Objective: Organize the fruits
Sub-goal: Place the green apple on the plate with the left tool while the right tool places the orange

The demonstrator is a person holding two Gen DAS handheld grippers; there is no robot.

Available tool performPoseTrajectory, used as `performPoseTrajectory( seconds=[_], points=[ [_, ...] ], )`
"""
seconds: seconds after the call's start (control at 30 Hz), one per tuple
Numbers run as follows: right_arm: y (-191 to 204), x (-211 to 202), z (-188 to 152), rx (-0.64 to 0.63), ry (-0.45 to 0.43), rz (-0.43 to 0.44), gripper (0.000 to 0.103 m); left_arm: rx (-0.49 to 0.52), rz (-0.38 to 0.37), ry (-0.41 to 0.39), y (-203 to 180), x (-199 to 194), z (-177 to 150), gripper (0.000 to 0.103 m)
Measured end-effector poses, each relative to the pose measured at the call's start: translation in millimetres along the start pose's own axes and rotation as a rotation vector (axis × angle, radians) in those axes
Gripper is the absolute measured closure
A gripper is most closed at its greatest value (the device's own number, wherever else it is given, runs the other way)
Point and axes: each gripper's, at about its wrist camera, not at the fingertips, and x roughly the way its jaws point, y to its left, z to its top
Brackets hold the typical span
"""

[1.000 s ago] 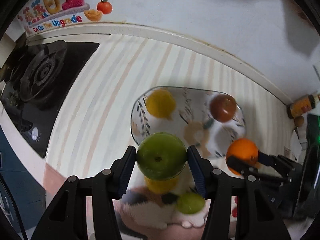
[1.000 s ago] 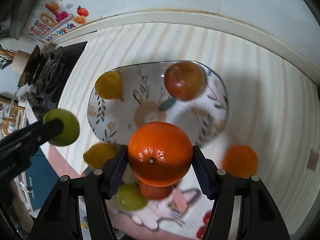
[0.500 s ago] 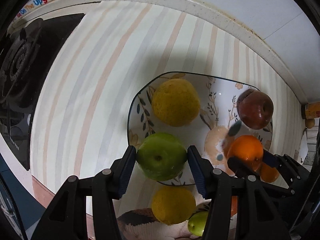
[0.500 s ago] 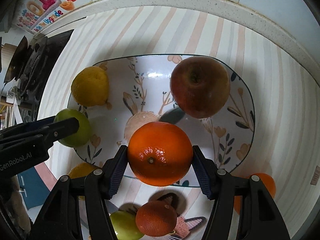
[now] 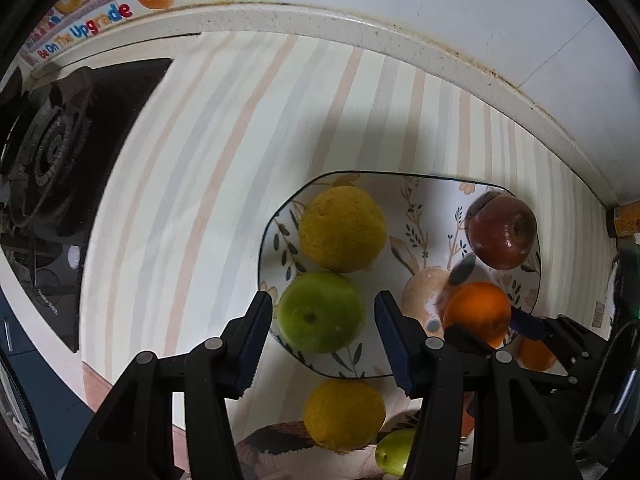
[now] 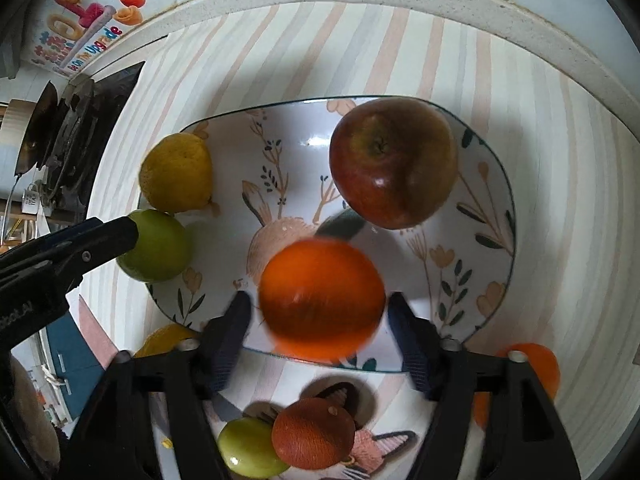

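Orange (image 6: 320,298) between right gripper's (image 6: 320,320) opening jaws motion-blurred, outline smeared; contact with pads not determinable.

Second orange (image 6: 534,364) outside plate (image 6: 502,216) partly masked by right gripper's finger.

Small green fruit (image 5: 394,450) at bottom of left wrist view partly covered by gripper finger (type not determinable).

Yellow fruit (image 6: 166,338) off plate mostly hidden behind right gripper's finger.

Wall sticker (image 5: 104,12) cut by frame edge, text incomplete.

Bottle (image 5: 624,222) at right edge cropped, label illegible.

Stove (image 5: 60,184) cut by frame edge.
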Motion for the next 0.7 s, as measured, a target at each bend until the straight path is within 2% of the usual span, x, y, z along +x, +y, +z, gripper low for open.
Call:
performPoseTrajectory(
  seconds=[0.17,0.2,0.33,0.4,0.43,0.53,0.7],
  points=[
    [-5.9,-22.3,-8.7,0.017,-0.006,0.004,0.013,-0.018,0.018,-0.031,6.4,-14.2,-10.4,0.051],
    [-7.4,-25.2,-10.6,0.021,-0.005,-0.002,0.010,-0.021,0.026,-0.038,7.4,-17.3,-13.1,0.045],
    [-14.9,-38.7,-22.7,0.031,0.006,-0.055,0.009,-0.041,0.056,-0.065,12.5,-30.3,-27.7,0.033],
    [-20.2,-46.6,-31.4,0.033,0.003,-0.071,0.005,-0.055,0.068,-0.072,15.6,-35.3,-36.3,0.014],
    [-21.9,-50.2,-35.5,0.030,-0.001,-0.083,0.004,-0.057,0.071,-0.075,16.0,-37.2,-39.5,0.012],
    [-22.6,-62.2,-49.5,0.025,-0.019,-0.107,0.004,-0.064,0.090,-0.088,16.2,-43.6,-52.5,0.007],
    [-14.9,-83.6,-66.3,-0.001,-0.054,-0.118,0.004,-0.073,0.088,-0.114,13.8,-59.2,-75.1,0.007]
  ],
)
